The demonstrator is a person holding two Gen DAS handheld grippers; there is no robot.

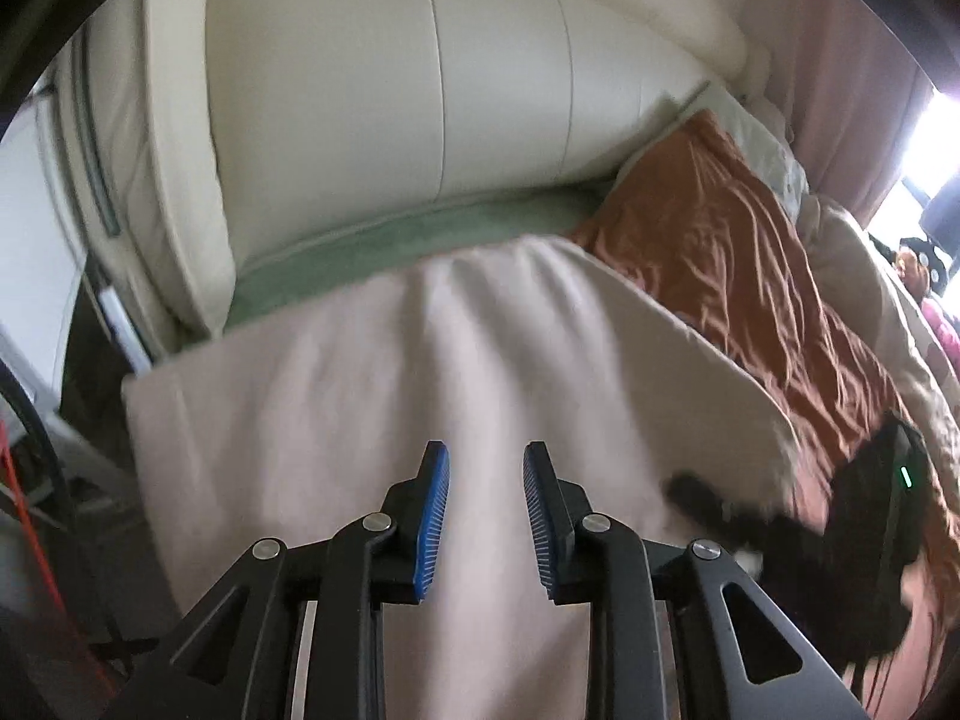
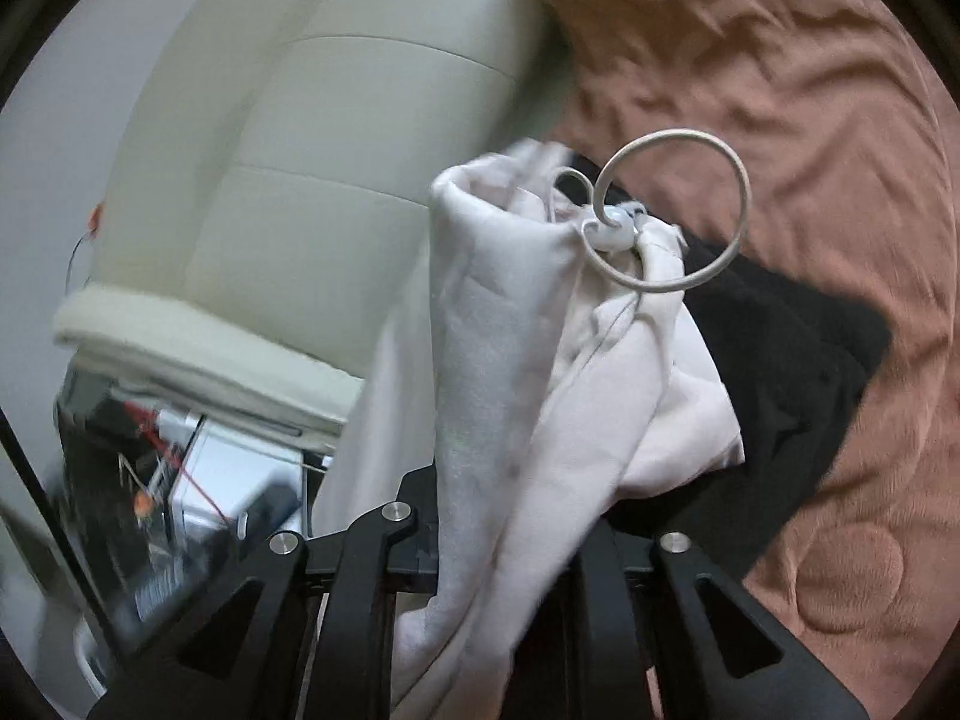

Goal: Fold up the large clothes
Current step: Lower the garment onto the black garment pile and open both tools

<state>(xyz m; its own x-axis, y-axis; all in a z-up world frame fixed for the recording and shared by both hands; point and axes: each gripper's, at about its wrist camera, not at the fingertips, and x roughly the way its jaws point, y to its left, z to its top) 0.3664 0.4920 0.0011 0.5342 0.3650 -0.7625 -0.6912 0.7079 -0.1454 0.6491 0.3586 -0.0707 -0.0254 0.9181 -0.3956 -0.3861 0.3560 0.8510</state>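
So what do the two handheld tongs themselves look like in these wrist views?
The left tongs are a black linkage frame with triangular cut-outs and round silver pivot pins, carrying two flat blue ribbed pads. The right tongs have the same black frame and silver pins, but pale cloth hides their pads. In the left view they appear from the side as a black body with a small green light. No sleeve or cable shows.

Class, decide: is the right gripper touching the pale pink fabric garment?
Touching. In the right wrist view the pale pink fabric garment runs bunched between the right gripper fingers, which clamp it.
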